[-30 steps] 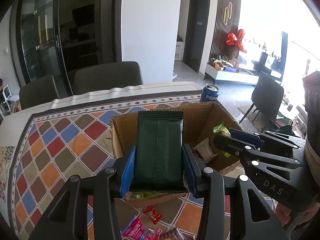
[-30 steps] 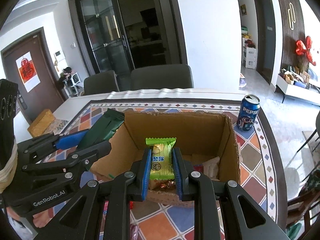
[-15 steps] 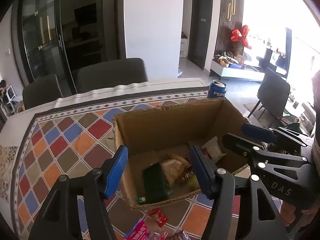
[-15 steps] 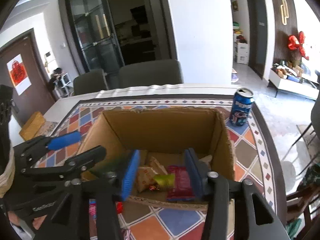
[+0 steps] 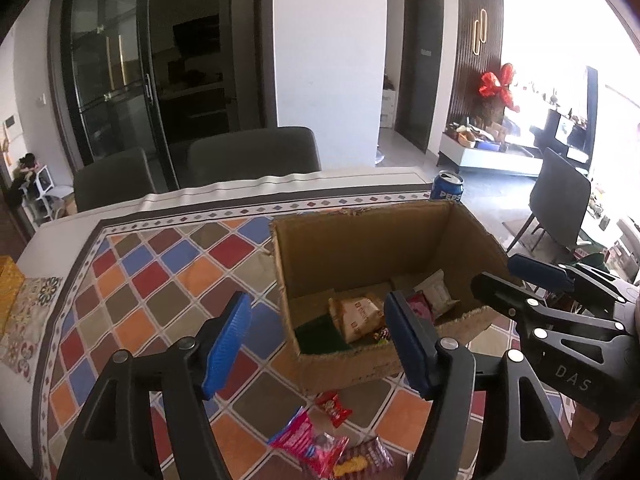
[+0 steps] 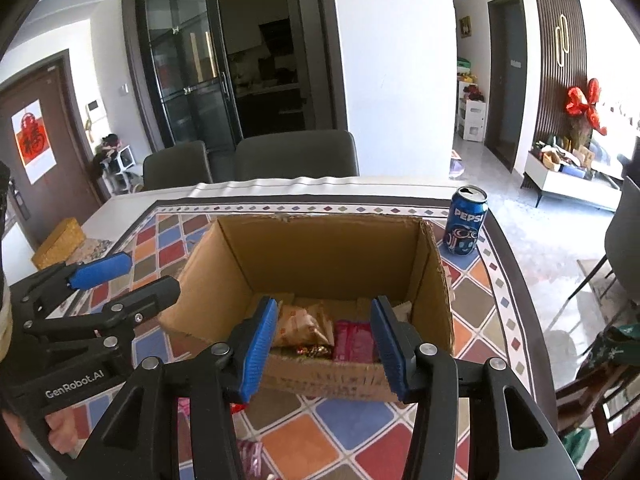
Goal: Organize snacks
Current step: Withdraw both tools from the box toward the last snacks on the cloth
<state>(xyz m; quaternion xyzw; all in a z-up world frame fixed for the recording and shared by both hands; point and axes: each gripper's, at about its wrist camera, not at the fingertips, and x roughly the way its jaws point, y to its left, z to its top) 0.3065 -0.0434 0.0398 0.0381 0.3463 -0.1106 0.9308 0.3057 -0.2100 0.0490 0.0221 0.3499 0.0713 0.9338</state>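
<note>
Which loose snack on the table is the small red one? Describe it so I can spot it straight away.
Start at the open brown cardboard box on the chequered tablecloth. On the cloth just before its near wall lie loose packets. The small red square sachet lies nearest the box, apart from the pink wrapper and the striped brown packet closer to the camera.

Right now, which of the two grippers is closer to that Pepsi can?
Right. The right gripper hangs over the cardboard box's near edge, the Pepsi can beyond its far right corner. The left gripper sits farther left.
</note>
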